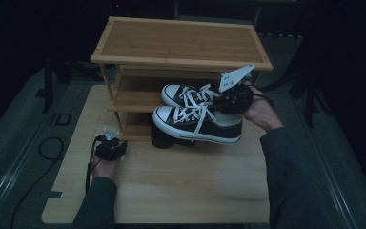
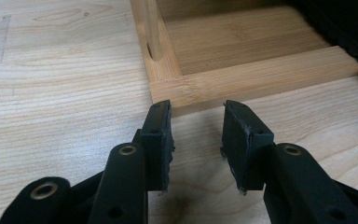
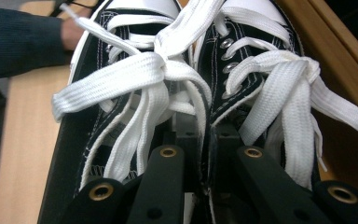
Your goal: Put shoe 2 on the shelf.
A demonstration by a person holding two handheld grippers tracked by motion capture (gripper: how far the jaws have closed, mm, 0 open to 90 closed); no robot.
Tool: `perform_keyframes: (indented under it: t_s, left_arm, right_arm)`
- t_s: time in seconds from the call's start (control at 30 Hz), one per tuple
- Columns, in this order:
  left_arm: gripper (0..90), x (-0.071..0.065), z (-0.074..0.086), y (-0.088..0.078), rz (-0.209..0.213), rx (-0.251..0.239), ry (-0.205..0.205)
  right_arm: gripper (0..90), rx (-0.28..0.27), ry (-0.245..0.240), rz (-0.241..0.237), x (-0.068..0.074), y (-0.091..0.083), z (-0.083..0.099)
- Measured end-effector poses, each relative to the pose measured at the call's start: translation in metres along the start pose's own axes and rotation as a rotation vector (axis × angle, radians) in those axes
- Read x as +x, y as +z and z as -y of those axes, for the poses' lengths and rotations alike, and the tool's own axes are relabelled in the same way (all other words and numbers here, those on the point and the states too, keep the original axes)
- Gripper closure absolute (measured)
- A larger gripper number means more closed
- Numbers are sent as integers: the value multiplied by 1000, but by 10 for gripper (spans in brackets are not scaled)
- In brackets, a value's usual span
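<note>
A pair of black sneakers with white laces and white toe caps hangs in front of the wooden shoe rack (image 1: 181,43). The near shoe (image 1: 198,123) and the far shoe (image 1: 186,95) lie side by side, toes to the left. My right gripper (image 1: 236,100) is shut on their inner sides, pinching them together. In the right gripper view its jaws (image 3: 205,140) close on the collars of the left-hand shoe (image 3: 112,121) and the right-hand shoe (image 3: 270,88). My left gripper (image 1: 109,145) rests on the table by the rack's lower left corner. It (image 2: 198,116) is open with nothing between its fingers.
The rack has a bare top board, a middle shelf (image 1: 133,100) and a bottom shelf (image 2: 242,42). Something dark (image 1: 164,137) sits low on the bottom shelf under the near shoe. The light wooden table (image 1: 181,186) spreads out in front of the rack.
</note>
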State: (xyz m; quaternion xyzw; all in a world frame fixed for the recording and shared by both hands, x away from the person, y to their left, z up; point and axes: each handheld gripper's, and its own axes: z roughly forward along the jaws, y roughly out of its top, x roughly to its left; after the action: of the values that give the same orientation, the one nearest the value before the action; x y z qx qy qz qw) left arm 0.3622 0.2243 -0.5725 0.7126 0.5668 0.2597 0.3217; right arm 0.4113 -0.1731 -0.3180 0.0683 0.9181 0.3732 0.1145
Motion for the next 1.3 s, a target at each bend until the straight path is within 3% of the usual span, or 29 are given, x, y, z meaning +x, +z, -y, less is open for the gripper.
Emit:
perform_keyframes:
  t_s: [0.4,0.6,0.93,1.3]
  left_arm:
    - [626,0,0,0,2,1,1]
    - [626,0,0,0,0,0,1]
    - [626,0,0,0,0,0,1]
    - [626,0,0,0,0,0,1]
  right_arm:
    - [857,22,114,173,-6,16,-4]
    - [856,19,197,249,-4,24,-4]
    - [854,4,286,333,-3,31,-4]
    - [854,-2,301,393,1,33,-6]
